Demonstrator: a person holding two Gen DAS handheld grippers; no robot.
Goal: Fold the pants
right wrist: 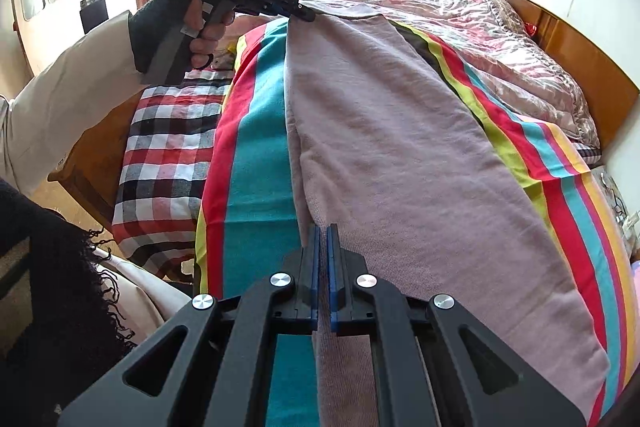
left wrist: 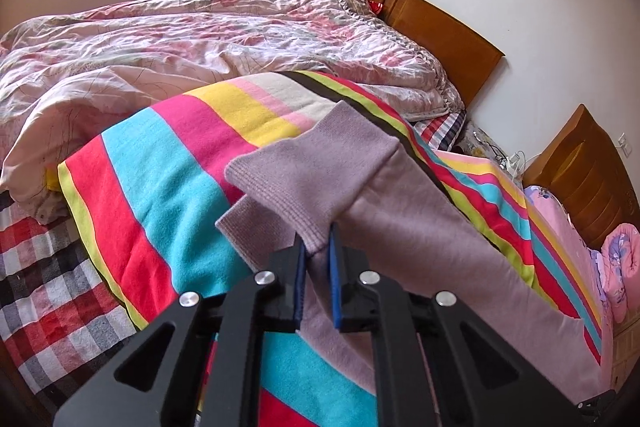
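Lilac knit pants [right wrist: 400,147] lie lengthwise on a striped blanket [right wrist: 256,147] spread over the bed. In the left wrist view their ribbed cuffs [left wrist: 304,179] stand lifted off the blanket, and my left gripper [left wrist: 317,255] is shut on the cuff's lower edge. The right wrist view shows that same left gripper [right wrist: 304,14] at the far end of the pants, held by a hand [right wrist: 204,27]. My right gripper [right wrist: 323,231] is at the near end, shut on the pants' left edge, with fabric pinched between the blue pads [right wrist: 314,259].
A crumpled floral quilt [left wrist: 180,39] fills the far side of the bed, by a wooden headboard [left wrist: 440,27]. A red and black checked sheet [right wrist: 168,147] covers the left bed edge. A white sleeve [right wrist: 72,91] reaches in from the left. A wooden nightstand [left wrist: 580,167] stands at the right.
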